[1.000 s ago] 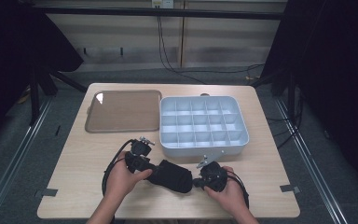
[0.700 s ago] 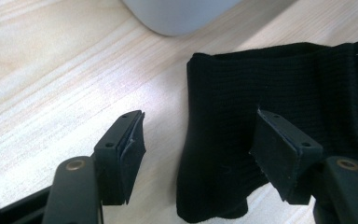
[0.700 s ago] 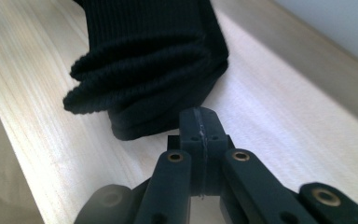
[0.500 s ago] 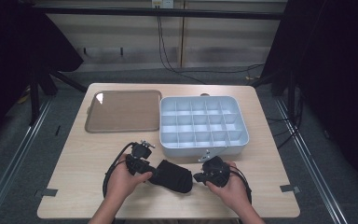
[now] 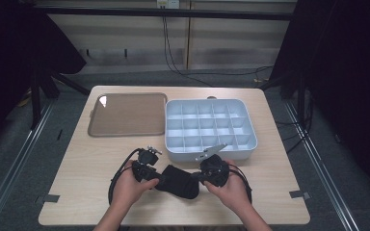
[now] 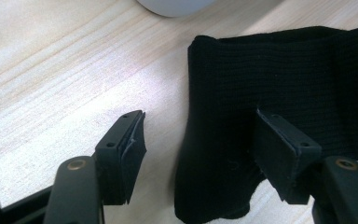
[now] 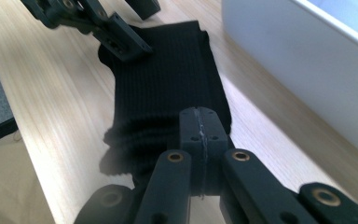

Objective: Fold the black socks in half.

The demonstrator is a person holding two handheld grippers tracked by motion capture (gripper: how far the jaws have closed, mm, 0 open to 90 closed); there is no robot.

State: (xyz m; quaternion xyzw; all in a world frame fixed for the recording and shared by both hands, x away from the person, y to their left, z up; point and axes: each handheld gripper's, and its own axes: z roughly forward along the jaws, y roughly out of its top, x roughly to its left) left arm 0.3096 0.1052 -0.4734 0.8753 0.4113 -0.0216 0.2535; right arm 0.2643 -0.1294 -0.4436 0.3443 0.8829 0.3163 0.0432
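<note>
High view: a pale wooden worktop carries a brown tray at far left and a white compartmented box at far right, its cells bare as far as can be seen. On the near middle of the worktop, just in front of the box, lies a black knitted cloth, folded or bunched, with a hand-held gripper at each end: the left hand-held gripper at its left end, the right hand-held gripper at its right end. Left gripper view: the left hand-held gripper stands released, jaws apart; one jaw rests over the ribbed cloth, the other over bare wood beside the cloth's edge, neither pressing the fabric. Right gripper view: the right hand-held gripper is clenched, its two jaws meeting pad to pad, with the near end of the cloth rucked up against and under them; whether any fabric is pinched between the pads cannot be told. The left hand-held gripper shows at the far end of the cloth, the box wall to the right. Status, as a judgement: handling of the cloth is at an early stage; it lies wholly on the worktop, not yet lifted, and any move to the tray or box is left to do.
</note>
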